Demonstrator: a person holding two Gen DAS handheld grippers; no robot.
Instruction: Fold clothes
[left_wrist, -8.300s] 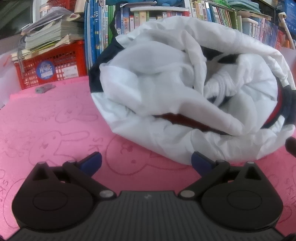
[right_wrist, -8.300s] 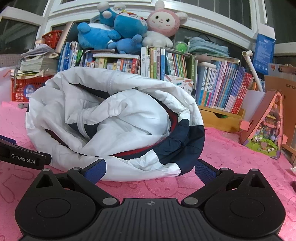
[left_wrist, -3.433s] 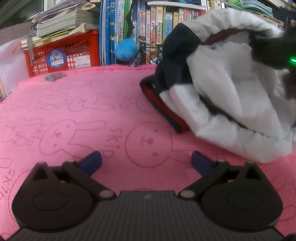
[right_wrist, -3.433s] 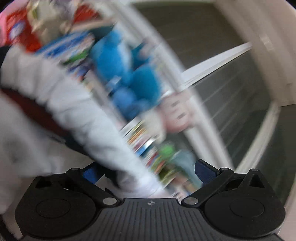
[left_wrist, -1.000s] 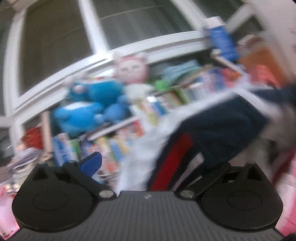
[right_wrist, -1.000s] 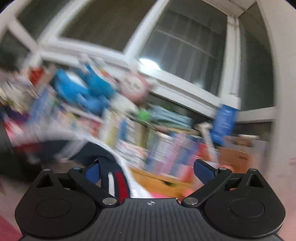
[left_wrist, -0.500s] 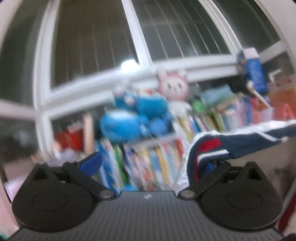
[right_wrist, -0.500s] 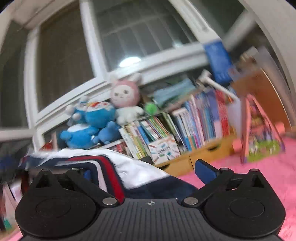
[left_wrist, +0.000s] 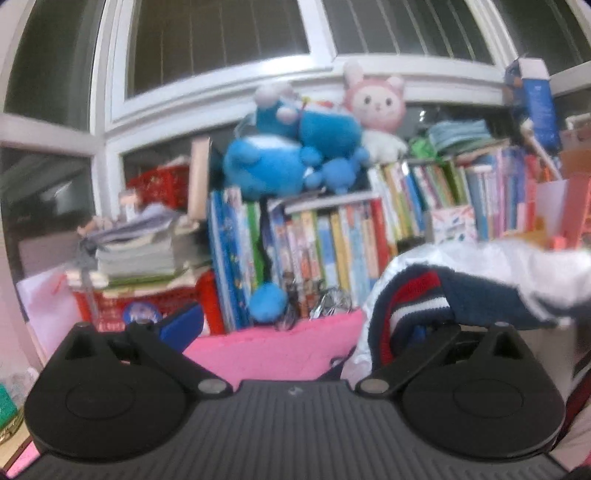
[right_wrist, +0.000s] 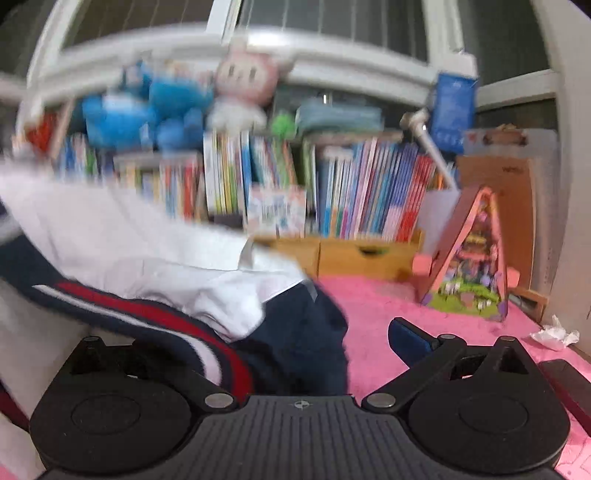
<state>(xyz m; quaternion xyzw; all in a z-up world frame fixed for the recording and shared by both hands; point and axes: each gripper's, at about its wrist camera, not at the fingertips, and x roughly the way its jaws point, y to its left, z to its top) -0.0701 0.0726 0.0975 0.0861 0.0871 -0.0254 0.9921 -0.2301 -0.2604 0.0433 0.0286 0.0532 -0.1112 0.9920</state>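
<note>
Above pink mat (left_wrist: 280, 343), jacket (right_wrist: 155, 273) was held aloft, spread between tongs. Left tongs (left_wrist: 306, 325): striped cuff at 3 o'clock draped over one finger, jaws wide. Right tongs (right_wrist: 314, 350): hem at 9 o'clock likewise, wide. Firm pinch could not be told. Spreading judged underway; flat lay-down called for next.

We see both tools raised and aimed level ahead. The left hand-held gripper (left_wrist: 299, 325) has its fingers spread wide: the blue pad at 9 o'clock stands bare, while the one at 3 o'clock is hidden under cloth draped over it. The right hand-held gripper (right_wrist: 295, 343) mirrors it, fingers apart, its blue pad at 3 o'clock bare and its 9 o'clock finger buried in fabric. Whether either actually pinches anything, we cannot tell.
</note>
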